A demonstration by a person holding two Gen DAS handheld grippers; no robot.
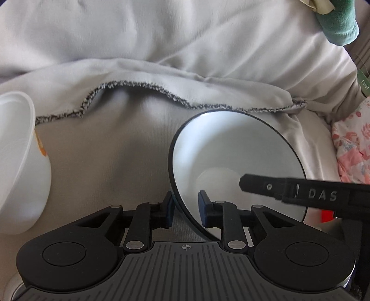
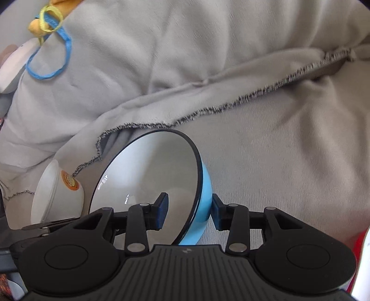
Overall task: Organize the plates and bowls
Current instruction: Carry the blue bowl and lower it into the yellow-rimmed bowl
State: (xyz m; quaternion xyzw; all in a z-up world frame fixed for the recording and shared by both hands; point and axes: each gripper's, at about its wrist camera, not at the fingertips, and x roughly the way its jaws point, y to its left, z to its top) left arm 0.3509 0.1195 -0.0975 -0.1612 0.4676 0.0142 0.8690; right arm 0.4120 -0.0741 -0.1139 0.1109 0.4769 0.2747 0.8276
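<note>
A bowl with a pale grey inside, black rim and light blue outside (image 2: pixel 148 176) is held between both grippers above the grey cloth. My right gripper (image 2: pixel 189 211) straddles its right rim, one finger inside and one against the blue wall. My left gripper (image 1: pixel 186 208) straddles the opposite rim of the same bowl (image 1: pixel 238 159), with a gap showing between its right pad and the bowl. The right gripper's finger (image 1: pixel 289 188) reaches into the bowl in the left wrist view. A white plastic bowl with an orange sticker (image 2: pixel 57 192) lies tilted to the left, also seen in the left wrist view (image 1: pixel 20 162).
A grey cloth with a frayed dark edge (image 1: pixel 138 85) covers the surface, with bunched folds behind. A green cloth (image 1: pixel 337 20) and a pink floral fabric (image 1: pixel 353 148) lie at the right. A blue loop (image 2: pixel 48 58) and yellow toy (image 2: pixel 44 20) sit at the far left.
</note>
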